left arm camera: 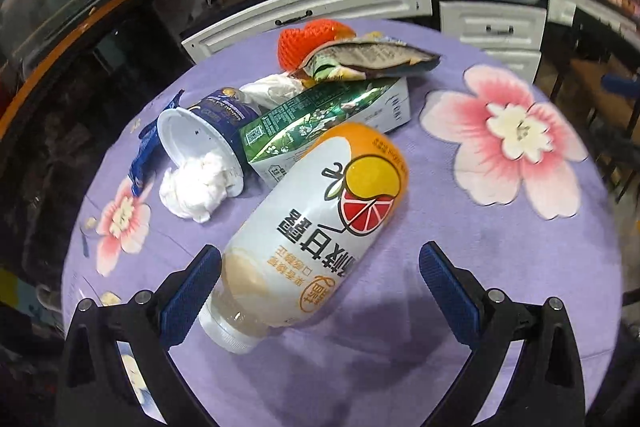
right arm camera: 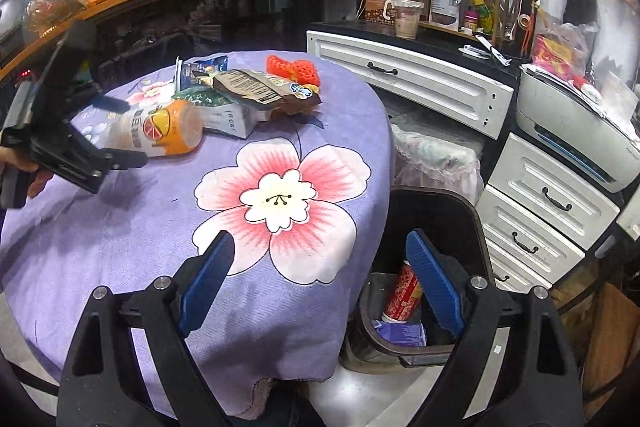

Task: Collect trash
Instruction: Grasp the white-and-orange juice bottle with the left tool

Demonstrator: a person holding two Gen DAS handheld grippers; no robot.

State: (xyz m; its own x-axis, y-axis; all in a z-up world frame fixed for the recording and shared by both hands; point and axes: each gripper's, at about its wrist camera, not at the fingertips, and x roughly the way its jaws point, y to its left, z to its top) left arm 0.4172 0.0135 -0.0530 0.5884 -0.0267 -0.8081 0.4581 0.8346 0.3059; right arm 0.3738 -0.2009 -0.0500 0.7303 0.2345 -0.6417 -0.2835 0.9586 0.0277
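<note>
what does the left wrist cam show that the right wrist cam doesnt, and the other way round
Only the left wrist view shows the tipped yogurt cup with crumpled tissue spilling from it. Only the right wrist view shows the black trash bin beside the table, with a red can inside, and the open right gripper. Both show the juice bottle, lying on the purple flowered tablecloth between the fingers of the open left gripper, plus the green carton.
</note>
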